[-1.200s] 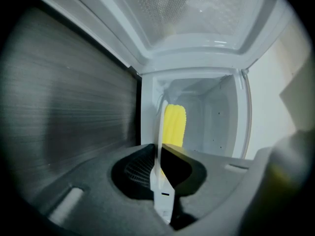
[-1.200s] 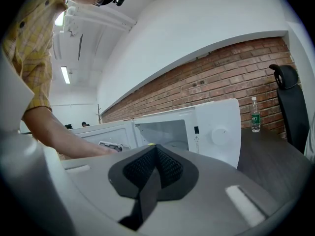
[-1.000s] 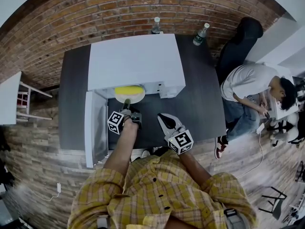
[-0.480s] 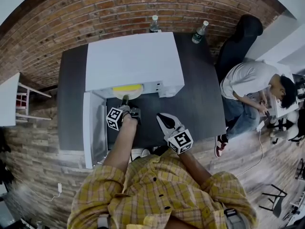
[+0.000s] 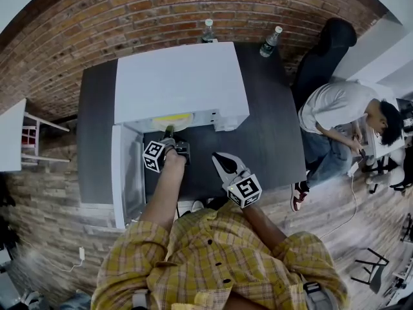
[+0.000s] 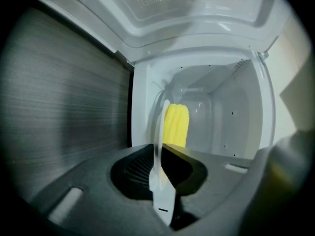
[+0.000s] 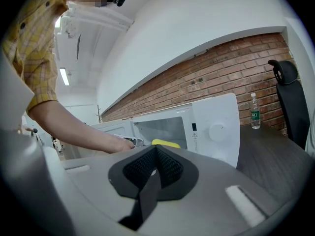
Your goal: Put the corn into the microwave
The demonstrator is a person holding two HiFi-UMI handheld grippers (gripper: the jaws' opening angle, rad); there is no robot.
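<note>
Your head view is bright and evenly lit; its edges bow heavily; the microwave [image 5: 181, 76] top flares near white. Your left gripper view is dim, darkening to black corners; the microwave cavity glows; the plate [image 6: 162, 195] nearest the lens is blurred. Your right gripper view shows a ceiling strip light [image 7: 64, 76] at upper left; the foreground is soft.

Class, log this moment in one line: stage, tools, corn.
stage: loading | left tool: shut on plate rim | right tool: shut, empty | corn: on plate, inside microwave

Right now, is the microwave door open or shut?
Open: the door stands swung out leftward, and the left gripper view looks past the corn into the cavity.
</note>
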